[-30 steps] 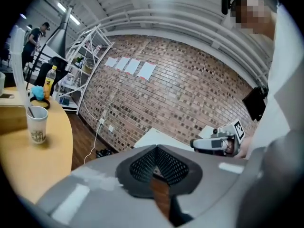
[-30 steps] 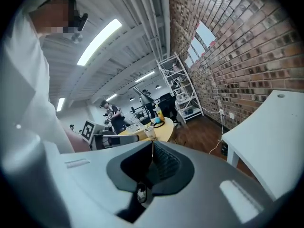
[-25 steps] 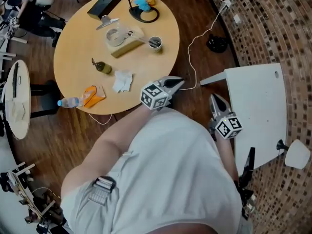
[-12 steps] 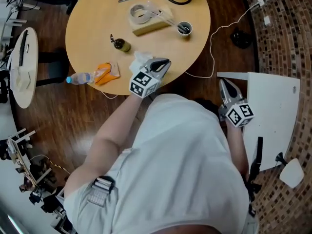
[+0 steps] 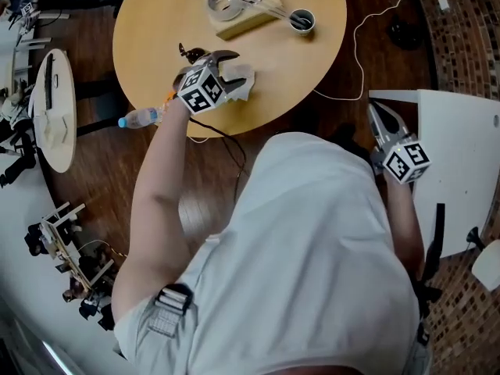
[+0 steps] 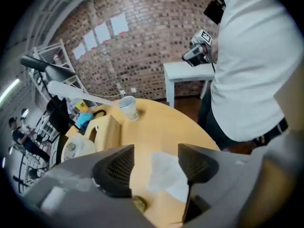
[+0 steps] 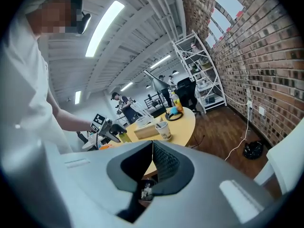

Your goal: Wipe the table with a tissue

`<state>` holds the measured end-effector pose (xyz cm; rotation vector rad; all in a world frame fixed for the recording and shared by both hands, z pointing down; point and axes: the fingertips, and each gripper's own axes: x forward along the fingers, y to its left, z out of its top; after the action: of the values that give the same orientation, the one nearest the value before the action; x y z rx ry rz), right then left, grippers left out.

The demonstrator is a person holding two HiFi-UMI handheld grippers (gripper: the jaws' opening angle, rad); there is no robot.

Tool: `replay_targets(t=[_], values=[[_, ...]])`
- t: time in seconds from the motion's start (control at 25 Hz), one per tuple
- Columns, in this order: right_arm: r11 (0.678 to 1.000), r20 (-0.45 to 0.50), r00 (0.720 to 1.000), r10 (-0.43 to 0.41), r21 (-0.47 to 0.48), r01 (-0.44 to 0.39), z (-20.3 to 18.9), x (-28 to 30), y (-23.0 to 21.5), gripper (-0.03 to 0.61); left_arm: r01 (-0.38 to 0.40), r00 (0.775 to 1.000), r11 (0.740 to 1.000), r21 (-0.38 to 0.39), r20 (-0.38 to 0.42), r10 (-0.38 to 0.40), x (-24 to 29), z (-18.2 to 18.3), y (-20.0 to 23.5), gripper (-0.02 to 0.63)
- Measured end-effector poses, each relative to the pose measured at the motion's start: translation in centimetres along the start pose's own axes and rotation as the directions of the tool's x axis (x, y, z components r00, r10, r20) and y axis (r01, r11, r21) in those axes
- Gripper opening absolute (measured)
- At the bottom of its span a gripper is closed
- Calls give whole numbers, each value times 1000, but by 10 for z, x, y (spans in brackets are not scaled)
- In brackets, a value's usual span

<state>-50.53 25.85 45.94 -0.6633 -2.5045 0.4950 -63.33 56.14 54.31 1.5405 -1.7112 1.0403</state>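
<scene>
Left gripper [image 5: 227,69] had just been opening its jaws, wide astride the tissue [image 5: 244,87] on the table [image 5: 273,65], not gripping; it should drop squarely, then pinch mid-tissue. Right gripper [image 5: 376,115] was closed, empty.

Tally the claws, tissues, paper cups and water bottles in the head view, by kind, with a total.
Claws: 2, the left claw, whose jaws have just been opening with the tissue between them, ungripped, and the right claw, shut
Tissue: 1
Paper cup: 1
Water bottle: 1
Total: 5
</scene>
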Motion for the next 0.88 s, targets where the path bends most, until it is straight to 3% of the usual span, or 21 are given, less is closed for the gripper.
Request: replay_targets(t=[0.12, 0.24, 0.4, 0.64, 0.84, 0.88], values=[[999, 10, 1000, -25, 29, 25, -8, -11, -4, 8, 116, 985, 990, 74, -133, -106, 23, -29, -9, 397], [998, 11, 999, -44, 41, 44, -15, -20, -8, 8, 229, 947, 967, 108, -253, -196, 42, -56, -21, 465], [997, 14, 998, -55, 47, 54, -17, -25, -7, 8, 342, 892, 933, 112, -352, -285, 49, -81, -53, 469], [997, 13, 998, -62, 37, 62, -17, -28, -1, 8, 298, 883, 948, 116, -410, -228, 64, -116, -76, 431], [996, 9, 997, -79, 36, 78, -23, -29, 4, 8, 186, 910, 975, 122, -394, -125, 76, -124, -65, 234], [996, 11, 996, -84, 38, 83, -24, -31, 5, 8, 174, 914, 978, 119, -389, -115, 77, -124, -64, 227]])
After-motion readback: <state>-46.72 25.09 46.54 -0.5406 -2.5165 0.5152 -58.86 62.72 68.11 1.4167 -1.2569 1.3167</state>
